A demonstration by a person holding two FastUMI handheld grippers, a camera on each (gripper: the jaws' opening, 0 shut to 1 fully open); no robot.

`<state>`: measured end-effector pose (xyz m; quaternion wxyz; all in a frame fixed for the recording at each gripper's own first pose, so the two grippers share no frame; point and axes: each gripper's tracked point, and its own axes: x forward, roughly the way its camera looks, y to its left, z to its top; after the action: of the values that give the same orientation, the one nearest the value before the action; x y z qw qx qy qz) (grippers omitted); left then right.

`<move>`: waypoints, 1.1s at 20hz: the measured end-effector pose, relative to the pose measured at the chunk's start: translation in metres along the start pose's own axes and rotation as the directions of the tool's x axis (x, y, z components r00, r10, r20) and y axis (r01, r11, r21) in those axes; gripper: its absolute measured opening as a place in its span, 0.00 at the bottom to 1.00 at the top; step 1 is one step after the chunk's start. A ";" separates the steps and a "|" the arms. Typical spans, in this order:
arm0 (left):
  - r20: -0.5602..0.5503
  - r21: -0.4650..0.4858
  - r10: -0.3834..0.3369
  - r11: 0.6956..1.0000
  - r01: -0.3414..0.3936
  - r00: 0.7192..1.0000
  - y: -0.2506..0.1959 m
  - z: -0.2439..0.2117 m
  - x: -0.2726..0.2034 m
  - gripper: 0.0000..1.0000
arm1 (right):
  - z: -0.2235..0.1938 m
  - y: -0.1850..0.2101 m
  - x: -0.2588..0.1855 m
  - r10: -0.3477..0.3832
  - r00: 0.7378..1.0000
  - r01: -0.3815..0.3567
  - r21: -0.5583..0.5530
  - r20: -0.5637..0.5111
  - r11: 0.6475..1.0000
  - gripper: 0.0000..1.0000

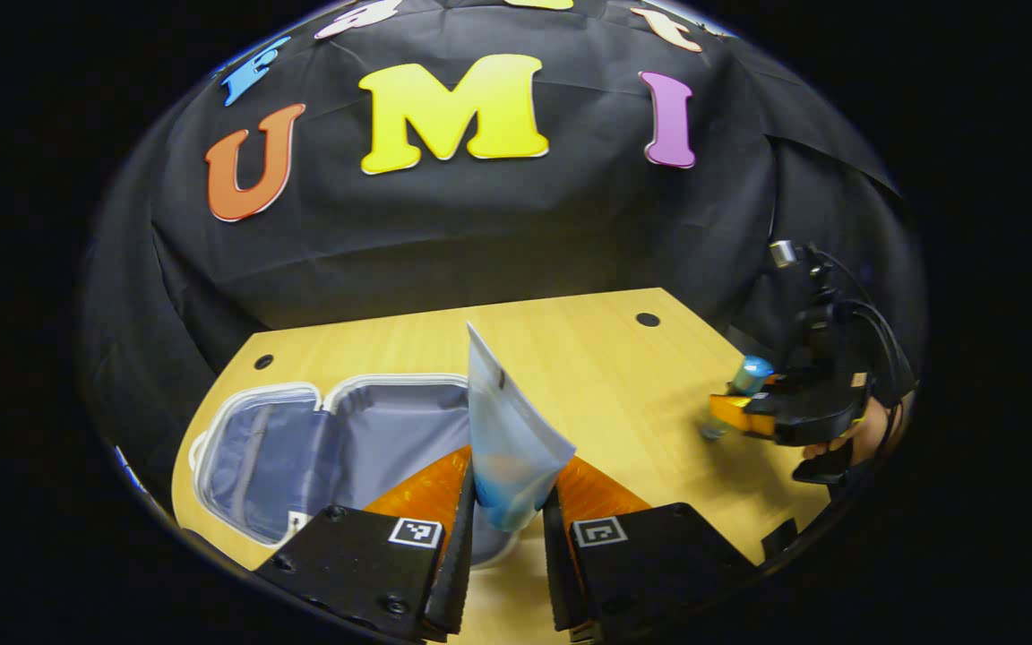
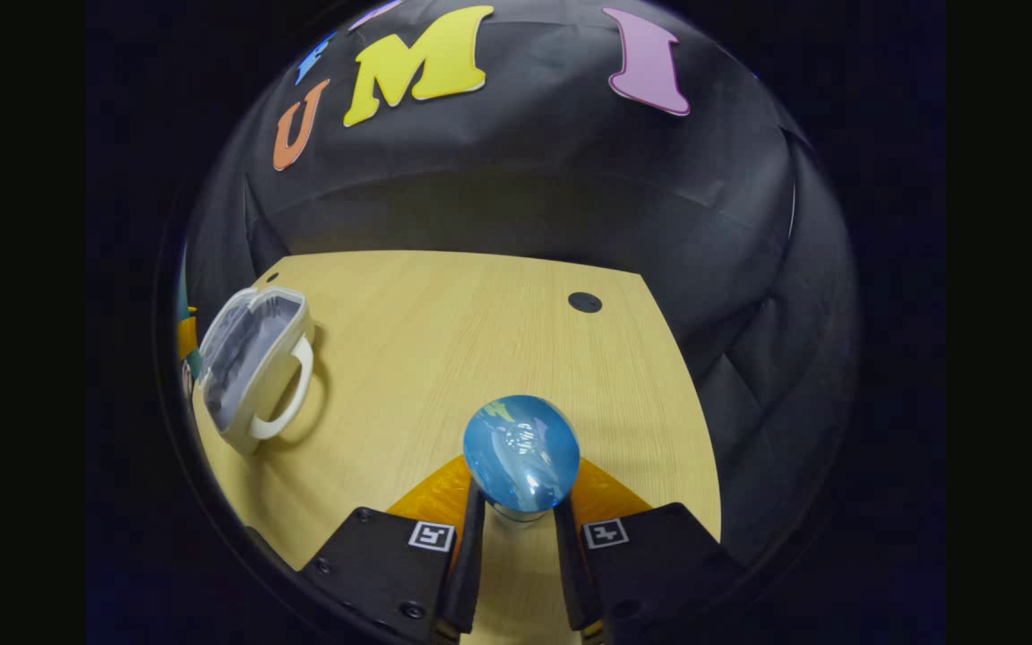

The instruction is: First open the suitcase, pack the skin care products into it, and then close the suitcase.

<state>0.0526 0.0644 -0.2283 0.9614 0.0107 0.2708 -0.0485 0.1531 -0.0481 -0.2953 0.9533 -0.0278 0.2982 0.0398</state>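
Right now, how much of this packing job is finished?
The suitcase already lies open on the table. In hand: the left hand-held gripper grips a pale blue pouch near the case, and the right hand-held gripper grips a blue-capped bottle. Still left: putting both inside, then closing the case.

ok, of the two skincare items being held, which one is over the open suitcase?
The flat blue-and-white pouch in the left gripper, above the open grey-lined suitcase. The blue-capped bottle in the right gripper is over bare table.
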 end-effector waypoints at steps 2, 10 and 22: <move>-0.023 -0.009 0.022 1.000 -0.023 0.999 0.035 -0.009 0.007 0.39 | 0.006 0.011 -0.022 -0.006 1.000 0.006 -0.007 0.016 1.000 0.35; -0.362 -0.095 0.035 0.993 -0.075 0.931 0.105 -0.106 0.055 0.39 | 0.027 0.076 -0.089 0.030 0.999 -0.031 0.055 0.027 0.998 0.35; -0.610 -0.086 0.045 0.989 -0.122 0.791 0.114 -0.146 0.075 0.38 | 0.021 0.101 -0.117 0.045 0.999 -0.045 0.011 -0.001 0.999 0.35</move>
<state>0.0515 0.1778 -0.3924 0.8240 -0.0204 0.5660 0.0166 0.0601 0.0470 -0.2144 0.9521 -0.0157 0.2995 0.0594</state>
